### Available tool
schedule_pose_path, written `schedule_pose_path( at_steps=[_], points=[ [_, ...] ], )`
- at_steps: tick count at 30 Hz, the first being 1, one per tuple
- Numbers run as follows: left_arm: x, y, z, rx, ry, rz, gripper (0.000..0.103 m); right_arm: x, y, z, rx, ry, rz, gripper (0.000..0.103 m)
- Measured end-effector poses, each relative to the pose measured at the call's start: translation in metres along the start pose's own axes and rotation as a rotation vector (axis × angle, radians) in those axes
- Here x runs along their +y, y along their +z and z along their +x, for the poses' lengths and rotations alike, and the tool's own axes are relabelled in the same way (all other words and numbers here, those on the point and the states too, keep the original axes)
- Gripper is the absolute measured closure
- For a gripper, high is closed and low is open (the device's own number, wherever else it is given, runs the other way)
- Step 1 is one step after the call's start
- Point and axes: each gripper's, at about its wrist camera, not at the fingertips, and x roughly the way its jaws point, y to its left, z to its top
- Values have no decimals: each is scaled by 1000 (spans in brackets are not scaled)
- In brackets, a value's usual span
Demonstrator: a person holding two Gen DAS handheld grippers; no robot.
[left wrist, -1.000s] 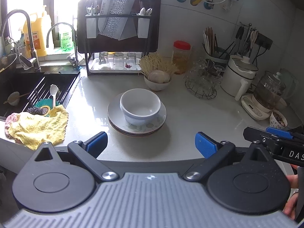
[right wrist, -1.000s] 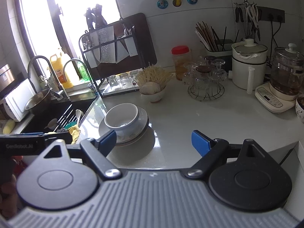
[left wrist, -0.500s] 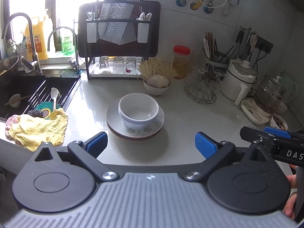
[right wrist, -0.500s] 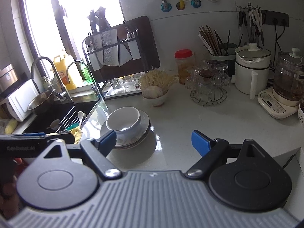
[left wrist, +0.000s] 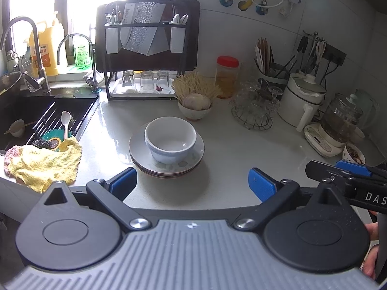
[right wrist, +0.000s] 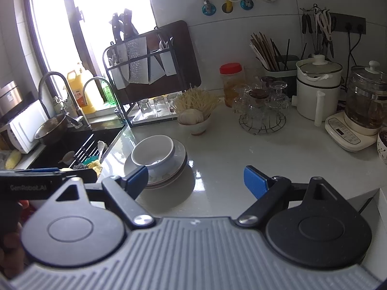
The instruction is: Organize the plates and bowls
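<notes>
A white bowl [left wrist: 170, 142] sits upright on a short stack of plates [left wrist: 193, 159] in the middle of the white counter [left wrist: 229, 159]. My left gripper [left wrist: 192, 183] is open and empty, just in front of the stack. My right gripper [right wrist: 196, 180] is open and empty; the bowl [right wrist: 153, 153] and the plates [right wrist: 180, 159] lie ahead to its left. The right gripper's side shows at the right edge of the left wrist view. A small bowl of garlic and noodles [left wrist: 195, 107] stands behind the stack.
A sink [left wrist: 36, 116] with utensils lies at the left, a yellow cloth [left wrist: 43, 162] on its edge. A black rack [left wrist: 147, 55] with knives and glasses stands at the back. A wire glass stand [left wrist: 254, 111], a white pot [left wrist: 302, 101] and a kettle [left wrist: 341, 123] fill the right.
Both grippers have drawn back and risen a little, so the bowl and plates look slightly farther and lower. Nothing on the counter has moved.
</notes>
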Motion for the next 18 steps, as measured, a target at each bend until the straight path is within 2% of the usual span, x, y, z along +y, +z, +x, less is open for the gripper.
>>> schedule_pose_path(
  at_steps=[18],
  points=[
    [-12, 2, 9, 7, 13, 10, 3, -17, 2, 1, 1, 2, 3, 16]
  ],
)
